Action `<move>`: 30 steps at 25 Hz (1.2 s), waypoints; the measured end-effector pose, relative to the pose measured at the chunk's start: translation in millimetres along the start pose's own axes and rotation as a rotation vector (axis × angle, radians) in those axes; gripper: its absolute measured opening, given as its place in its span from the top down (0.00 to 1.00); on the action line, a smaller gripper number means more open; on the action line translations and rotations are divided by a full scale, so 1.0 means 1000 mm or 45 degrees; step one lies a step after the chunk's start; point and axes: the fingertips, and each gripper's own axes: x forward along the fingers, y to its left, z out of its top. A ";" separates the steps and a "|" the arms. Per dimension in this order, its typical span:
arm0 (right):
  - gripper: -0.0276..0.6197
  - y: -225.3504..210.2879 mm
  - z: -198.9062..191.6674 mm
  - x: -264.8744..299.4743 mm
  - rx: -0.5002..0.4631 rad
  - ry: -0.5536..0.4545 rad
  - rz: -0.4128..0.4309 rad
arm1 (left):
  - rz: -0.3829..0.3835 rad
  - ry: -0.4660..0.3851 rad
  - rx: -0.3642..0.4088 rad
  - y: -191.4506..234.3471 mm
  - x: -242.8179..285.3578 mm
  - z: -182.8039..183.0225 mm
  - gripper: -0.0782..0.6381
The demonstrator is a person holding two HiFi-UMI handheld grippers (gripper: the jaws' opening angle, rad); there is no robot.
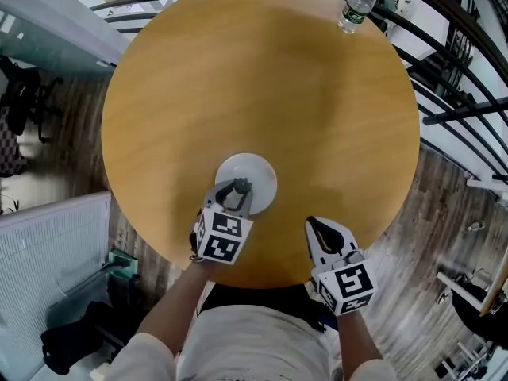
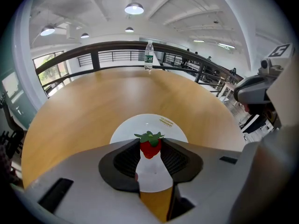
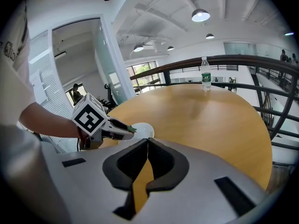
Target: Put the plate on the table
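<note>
A white plate (image 1: 260, 171) lies flat on the round wooden table (image 1: 262, 78), near its front edge. My left gripper (image 1: 236, 189) hovers over the plate's near rim, shut on a small red strawberry (image 2: 150, 146) with a green top pinched between its pads. In the left gripper view the plate (image 2: 135, 127) shows just beyond and below the berry. My right gripper (image 1: 315, 227) is at the table's front edge, to the right of the plate, its jaws shut with nothing between them. From the right gripper view the plate (image 3: 145, 130) appears under the left gripper's tips.
A water bottle (image 1: 359, 5) stands upright at the table's far right edge. A dark metal railing (image 1: 444, 78) curves round the table's far side. A white slatted panel (image 1: 48, 244) stands on the floor at the left.
</note>
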 end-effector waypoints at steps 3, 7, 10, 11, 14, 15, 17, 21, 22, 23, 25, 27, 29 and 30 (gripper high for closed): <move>0.92 -0.002 -0.002 0.002 0.010 0.002 -0.006 | 0.005 0.023 0.015 0.001 0.005 -0.002 0.68; 0.92 -0.006 -0.003 0.004 0.016 0.006 -0.011 | 0.000 0.048 0.023 0.001 0.012 -0.004 0.68; 0.92 -0.007 -0.004 0.005 0.022 0.004 -0.014 | -0.005 0.060 0.033 0.001 0.016 -0.006 0.68; 0.92 -0.008 -0.005 0.005 0.026 0.005 -0.016 | -0.006 0.063 0.036 0.001 0.017 -0.006 0.68; 0.92 -0.008 -0.007 0.006 0.034 0.009 -0.021 | -0.012 0.073 0.039 0.001 0.020 -0.008 0.68; 0.92 -0.008 -0.008 0.006 0.036 0.010 -0.022 | -0.014 0.077 0.040 0.001 0.020 -0.009 0.68; 0.92 -0.007 -0.008 0.005 0.038 0.008 -0.024 | -0.018 0.083 0.042 0.000 0.021 -0.010 0.68; 0.92 -0.006 -0.006 0.006 0.039 0.004 -0.025 | -0.020 0.089 0.051 0.000 0.022 -0.009 0.68; 0.92 -0.005 -0.006 0.006 0.040 0.004 -0.025 | -0.021 0.091 0.053 0.000 0.022 -0.009 0.68; 0.92 -0.005 -0.006 0.006 0.040 0.004 -0.025 | -0.023 0.092 0.053 0.000 0.022 -0.009 0.68; 0.92 -0.005 -0.006 0.006 0.040 0.004 -0.024 | -0.035 0.092 0.039 -0.001 0.022 -0.010 0.66; 0.92 -0.004 -0.006 0.006 0.038 0.003 -0.023 | -0.049 0.085 0.016 -0.002 0.020 -0.010 0.63; 0.92 -0.002 -0.004 0.005 0.033 0.001 -0.024 | -0.051 0.070 0.003 -0.001 0.016 -0.009 0.62; 0.92 -0.002 -0.003 0.004 0.030 0.000 -0.024 | -0.049 0.060 0.001 -0.001 0.013 -0.007 0.62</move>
